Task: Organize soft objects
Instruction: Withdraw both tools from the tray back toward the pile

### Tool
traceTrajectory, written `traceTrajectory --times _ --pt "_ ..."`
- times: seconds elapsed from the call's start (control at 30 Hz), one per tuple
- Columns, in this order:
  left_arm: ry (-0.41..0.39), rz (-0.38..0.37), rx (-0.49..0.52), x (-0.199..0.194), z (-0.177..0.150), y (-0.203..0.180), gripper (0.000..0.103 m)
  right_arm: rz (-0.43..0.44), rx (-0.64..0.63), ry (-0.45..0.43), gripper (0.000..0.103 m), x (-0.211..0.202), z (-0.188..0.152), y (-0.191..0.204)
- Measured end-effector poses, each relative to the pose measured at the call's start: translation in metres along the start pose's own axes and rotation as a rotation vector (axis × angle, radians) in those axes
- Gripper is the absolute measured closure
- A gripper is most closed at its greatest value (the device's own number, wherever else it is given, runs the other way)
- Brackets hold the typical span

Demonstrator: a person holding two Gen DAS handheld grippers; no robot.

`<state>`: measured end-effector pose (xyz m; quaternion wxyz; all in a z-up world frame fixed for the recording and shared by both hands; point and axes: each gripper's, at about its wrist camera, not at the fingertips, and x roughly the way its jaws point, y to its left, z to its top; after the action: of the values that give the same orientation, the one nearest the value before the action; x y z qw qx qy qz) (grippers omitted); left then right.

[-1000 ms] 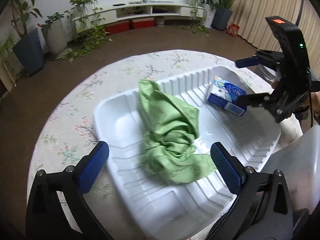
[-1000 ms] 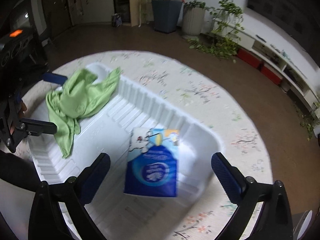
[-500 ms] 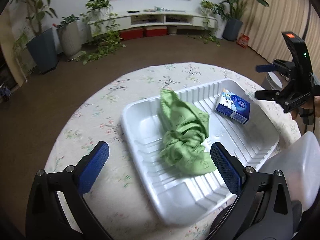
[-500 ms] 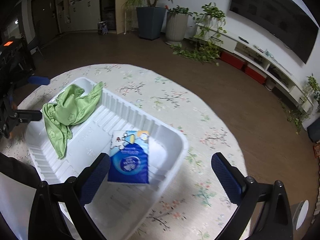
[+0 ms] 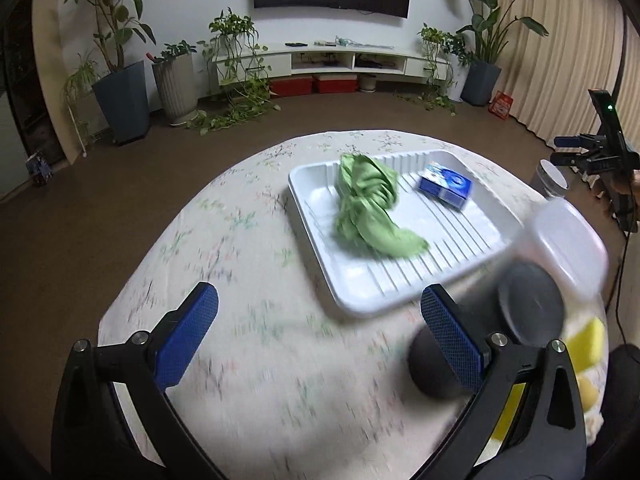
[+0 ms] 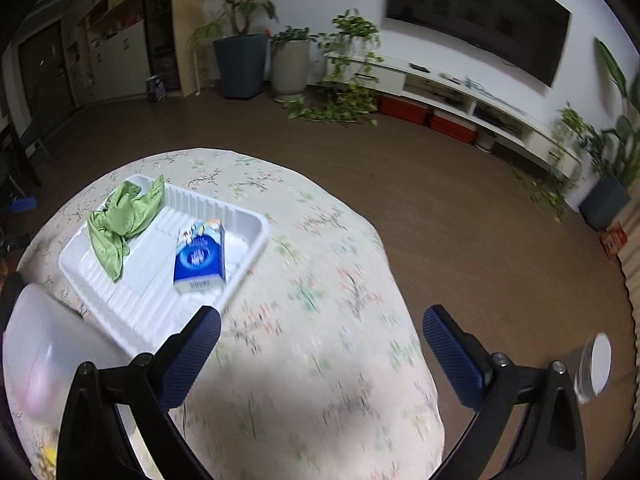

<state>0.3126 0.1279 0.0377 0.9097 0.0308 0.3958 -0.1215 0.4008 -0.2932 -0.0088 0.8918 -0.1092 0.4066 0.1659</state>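
Left tongs and right tongs both spread wide and empty above the floral-clothed surface, with green cloth and blue tissue pack lying apart inside the white tray, centre-right of the left-wrist frame.

Green cloth & blue tissue pack in white tray; right claw wide apart, empty.

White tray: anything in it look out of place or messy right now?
Nothing spilled or damaged. In the white ribbed plastic tray the green cloth lies crumpled, one corner draped over the far rim, not folded. The blue tissue pack lies flat beside it, apart from the cloth. Both grippers are open and empty.
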Motion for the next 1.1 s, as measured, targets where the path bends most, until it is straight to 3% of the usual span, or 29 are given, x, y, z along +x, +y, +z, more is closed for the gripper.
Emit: traceTrajectory --times 0.2,0.4,0.63,0.83,1.1 --pt "-0.044 -0.019 0.019 -0.054 -0.053 -0.040 0.000 0.033 0.060 -0.012 0.000 -0.048 -0.060 0.007" --pt "-0.076 -0.064 0.016 -0.096 -0.110 -0.094 0.000 0.089 0.124 -0.003 0.000 -0.086 -0.134 0.044" --pt "-0.082 -0.124 0.016 -0.118 -0.159 -0.148 0.000 0.165 0.198 0.021 0.000 -0.107 -0.209 0.098" --pt "-0.087 -0.144 0.042 -0.129 -0.184 -0.188 0.000 0.205 0.220 0.011 0.000 -0.128 -0.239 0.134" --pt "-0.097 -0.139 0.034 -0.120 -0.203 -0.226 0.000 0.169 0.158 -0.018 0.000 -0.150 -0.263 0.187"
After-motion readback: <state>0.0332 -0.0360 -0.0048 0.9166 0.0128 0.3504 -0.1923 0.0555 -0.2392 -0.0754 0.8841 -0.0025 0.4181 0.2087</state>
